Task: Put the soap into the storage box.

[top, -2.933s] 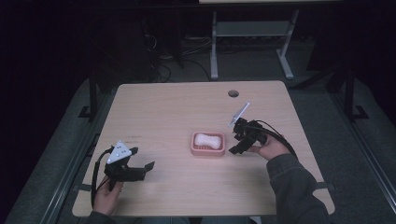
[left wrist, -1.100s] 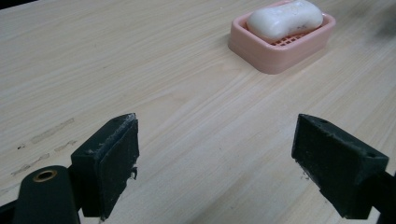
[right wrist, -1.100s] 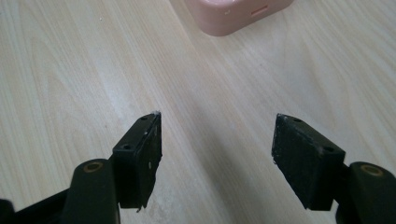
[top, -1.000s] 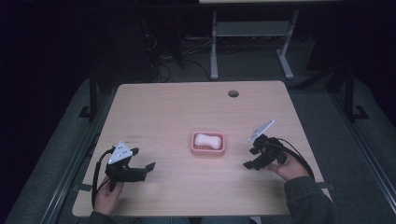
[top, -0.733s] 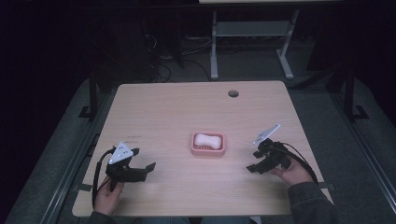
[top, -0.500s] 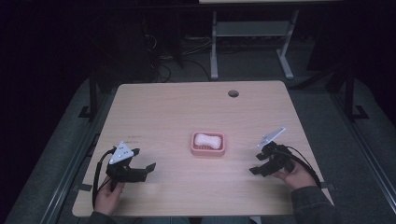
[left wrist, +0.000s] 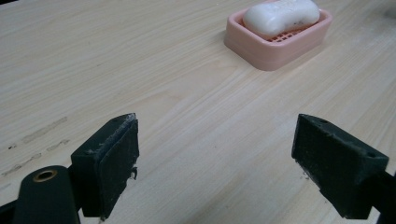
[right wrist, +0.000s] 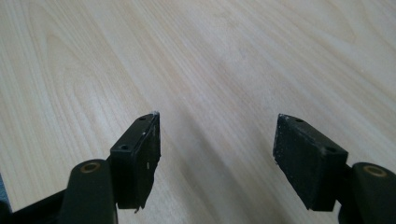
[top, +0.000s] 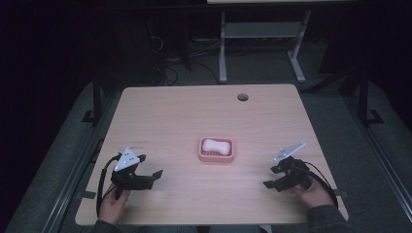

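Observation:
A white bar of soap lies in a pink soap dish at the middle of the wooden table. My left gripper rests near the front left corner, open, pointing toward the dish. From the left gripper view, the soap and dish lie ahead, well beyond the open left gripper. My right gripper sits low near the front right, apart from the dish. Its jaws have just been opening slightly. In the right gripper view, the right gripper holds nothing, with bare wood ahead.
A round cable hole is in the table's far edge region. Beyond the table stands a metal frame on a dark floor with cables. Bare wood surrounds the dish on all sides.
My right gripper has drawn back from beside the dish, moving right and toward the front edge and sinking to the table. The left gripper, soap and dish have not moved.

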Tool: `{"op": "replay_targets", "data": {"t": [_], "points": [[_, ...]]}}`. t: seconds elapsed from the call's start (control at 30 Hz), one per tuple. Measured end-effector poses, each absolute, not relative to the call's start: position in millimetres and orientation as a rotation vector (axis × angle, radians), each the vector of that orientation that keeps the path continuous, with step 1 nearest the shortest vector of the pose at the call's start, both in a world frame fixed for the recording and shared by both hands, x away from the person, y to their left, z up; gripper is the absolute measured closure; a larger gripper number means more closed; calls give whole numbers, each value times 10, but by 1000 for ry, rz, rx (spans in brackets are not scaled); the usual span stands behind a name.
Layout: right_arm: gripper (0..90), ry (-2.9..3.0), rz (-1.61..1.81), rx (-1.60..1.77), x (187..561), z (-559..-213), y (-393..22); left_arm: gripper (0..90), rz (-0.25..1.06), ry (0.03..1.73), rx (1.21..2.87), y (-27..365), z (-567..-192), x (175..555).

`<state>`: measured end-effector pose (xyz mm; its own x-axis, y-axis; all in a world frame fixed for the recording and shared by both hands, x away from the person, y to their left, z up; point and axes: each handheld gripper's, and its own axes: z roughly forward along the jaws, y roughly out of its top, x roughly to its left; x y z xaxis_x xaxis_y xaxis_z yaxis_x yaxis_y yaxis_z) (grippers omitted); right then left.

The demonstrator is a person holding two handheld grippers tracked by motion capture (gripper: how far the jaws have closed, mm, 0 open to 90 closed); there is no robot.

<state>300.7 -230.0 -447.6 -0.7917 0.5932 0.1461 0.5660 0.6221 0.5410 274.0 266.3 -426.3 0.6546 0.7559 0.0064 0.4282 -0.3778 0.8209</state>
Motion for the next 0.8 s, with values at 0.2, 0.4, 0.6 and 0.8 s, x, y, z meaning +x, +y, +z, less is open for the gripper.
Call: {"op": "replay_targets", "data": {"t": [0.2, 0.4, 0.6, 0.8], "points": [[309, 2767, 920, 1009, 2911, -4518, -2346, 146, 486, 916, 2019, 2653, -4264, 2735], [303, 2734, 951, 1035, 2795, -4552, -2408, 146, 473, 909, 2029, 2636, -4271, 2734], [287, 2679, 1006, 1080, 2656, -4568, -2488, 145, 467, 910, 2025, 2626, -4275, 2733], [257, 2646, 1027, 1094, 2580, -4548, -2500, 146, 473, 908, 2025, 2639, -4271, 2736]]}}
